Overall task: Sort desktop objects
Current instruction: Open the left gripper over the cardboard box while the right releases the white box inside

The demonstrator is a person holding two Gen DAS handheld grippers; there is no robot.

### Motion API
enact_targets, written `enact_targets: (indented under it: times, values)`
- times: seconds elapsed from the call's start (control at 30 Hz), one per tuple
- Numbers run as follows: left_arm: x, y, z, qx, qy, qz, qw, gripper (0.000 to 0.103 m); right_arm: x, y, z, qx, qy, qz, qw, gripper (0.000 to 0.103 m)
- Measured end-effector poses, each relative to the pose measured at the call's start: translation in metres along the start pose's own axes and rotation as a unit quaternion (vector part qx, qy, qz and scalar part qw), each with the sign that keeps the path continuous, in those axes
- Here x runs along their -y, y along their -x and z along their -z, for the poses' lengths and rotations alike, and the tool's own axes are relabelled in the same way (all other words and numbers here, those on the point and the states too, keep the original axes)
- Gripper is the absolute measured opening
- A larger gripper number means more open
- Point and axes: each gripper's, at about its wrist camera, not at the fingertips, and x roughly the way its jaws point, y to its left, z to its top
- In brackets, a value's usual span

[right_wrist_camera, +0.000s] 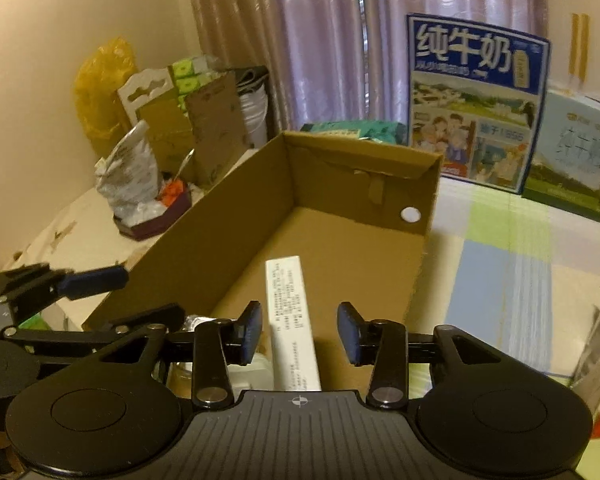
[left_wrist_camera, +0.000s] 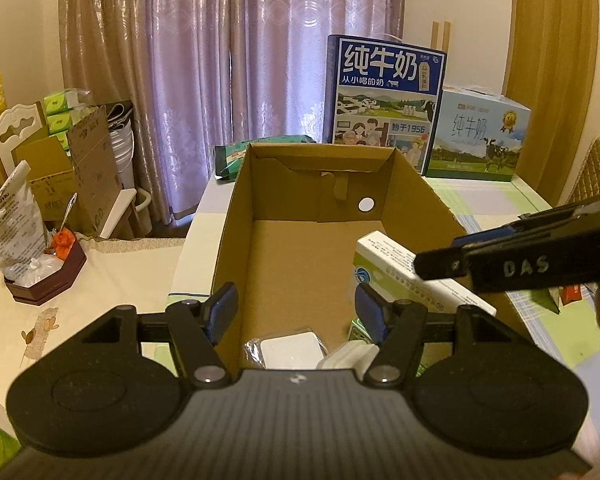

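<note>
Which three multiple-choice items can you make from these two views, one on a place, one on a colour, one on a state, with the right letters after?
1. Where is the long white carton?
A. Over the open cardboard box, between the right tongs' fingers
B. On the checked cloth, beside the milk cases
C. In the dark red tray

2. What colour is the tall milk case behind the cardboard box?
A. Red
B. Blue
C. Yellow

3. How do the left tongs stand?
A. Shut on the carton
B. Shut on the foil packet
C. Open, holding nothing

Answers:
1 A: the right wrist view shows the carton between the fingers of the right tongs, above the box floor.
2 B: its front and side are blue with white characters.
3 C: the left wrist view shows a wide gap between the fingers, with nothing gripped.
</note>
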Motion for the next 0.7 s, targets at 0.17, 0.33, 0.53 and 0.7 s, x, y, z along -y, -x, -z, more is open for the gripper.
enact_targets:
  times: [0.17,0.33,0.53,0.7]
  values:
    - [0.003,0.009,-0.002,0.005,0.000,-0.001,1.0000,0.061,0.017,0.022,0.004,0.017,-0.024,0.007,1.000,0.053]
    - [0.014,0.022,-0.005,0.011,-0.006,0.001,0.9999,0.062,0.032,0.056,0.011,0.040,-0.036,0.018,0.998,0.061]
    - [0.033,0.036,-0.004,0.015,-0.015,0.006,0.9997,0.064,0.051,0.092,0.030,0.046,-0.039,0.033,0.998,0.070]
    - [0.053,0.046,-0.006,0.016,-0.026,0.014,0.9994,0.065,0.075,0.116,0.053,0.042,-0.056,0.047,0.996,0.075]
